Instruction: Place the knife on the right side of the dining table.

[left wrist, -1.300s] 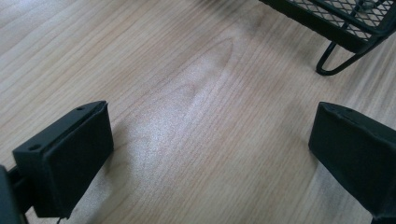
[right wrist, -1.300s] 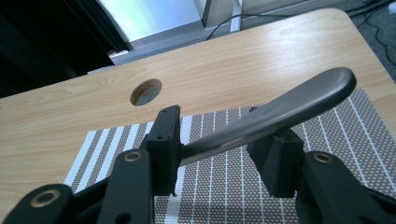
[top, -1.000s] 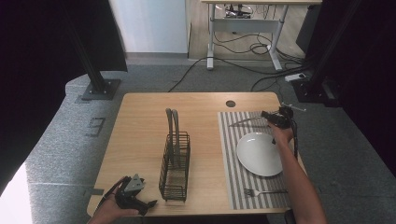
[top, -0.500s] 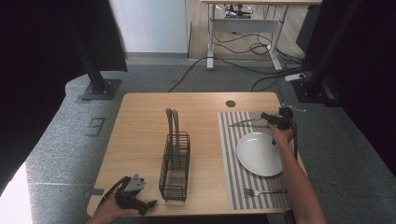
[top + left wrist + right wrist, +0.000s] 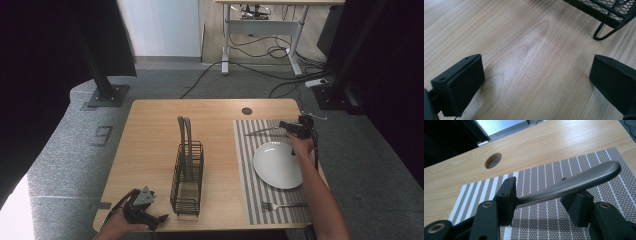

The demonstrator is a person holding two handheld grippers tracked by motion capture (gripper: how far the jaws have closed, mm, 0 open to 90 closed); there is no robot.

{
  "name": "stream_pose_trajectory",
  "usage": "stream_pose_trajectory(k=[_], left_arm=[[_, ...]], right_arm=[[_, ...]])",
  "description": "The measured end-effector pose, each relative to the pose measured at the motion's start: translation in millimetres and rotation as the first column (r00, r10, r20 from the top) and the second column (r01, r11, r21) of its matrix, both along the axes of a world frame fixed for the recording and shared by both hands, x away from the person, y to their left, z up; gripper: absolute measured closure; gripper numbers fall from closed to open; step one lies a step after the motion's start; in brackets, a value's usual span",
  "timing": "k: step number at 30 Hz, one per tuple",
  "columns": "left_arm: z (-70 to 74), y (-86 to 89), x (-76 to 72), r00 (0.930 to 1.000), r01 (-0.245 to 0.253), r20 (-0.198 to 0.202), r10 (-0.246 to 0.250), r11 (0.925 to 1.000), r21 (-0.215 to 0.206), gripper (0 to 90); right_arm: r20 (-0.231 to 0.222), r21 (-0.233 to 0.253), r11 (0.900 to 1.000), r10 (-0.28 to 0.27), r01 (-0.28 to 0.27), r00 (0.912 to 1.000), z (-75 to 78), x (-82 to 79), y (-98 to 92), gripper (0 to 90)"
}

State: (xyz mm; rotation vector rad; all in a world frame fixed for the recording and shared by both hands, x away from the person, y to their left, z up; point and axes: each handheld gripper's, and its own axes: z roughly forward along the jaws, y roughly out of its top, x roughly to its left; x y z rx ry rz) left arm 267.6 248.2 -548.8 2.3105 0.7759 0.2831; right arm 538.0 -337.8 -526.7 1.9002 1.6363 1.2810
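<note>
While right tongs clamp knife over placemat, left tongs gape empty beside caddy

Utensil: working end hidden behind right claw; type too small to tell in high view. Wire caddy: cut off by left gripper view's top edge.

White plate, fork, wire caddy

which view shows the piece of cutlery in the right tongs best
The right gripper view: the cutlery handle runs large across the right tongs, over the striped placemat. The high view shows it small and thin.
</note>
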Motion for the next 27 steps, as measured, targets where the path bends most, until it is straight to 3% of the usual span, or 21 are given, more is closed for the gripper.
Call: stream_pose_trajectory(k=[11, 27], left_arm=[[0.0, 0.0, 0.0, 1.0000, 0.000, 0.000, 0.000, 1.0000, 0.000, 0.0], [0.0, 0.0, 0.0, 1.0000, 0.000, 0.000, 0.000, 1.0000, 0.000, 0.0]], right_arm=[[-0.067, 0.052, 0.998, -0.019, 0.023, 0.9976, -7.7, 2.7, -5.6, 44.7], [-0.149, 0.028, 0.999, -0.017, 0.021, 0.9886, -16.0, 6.0, -2.1, 41.2]])
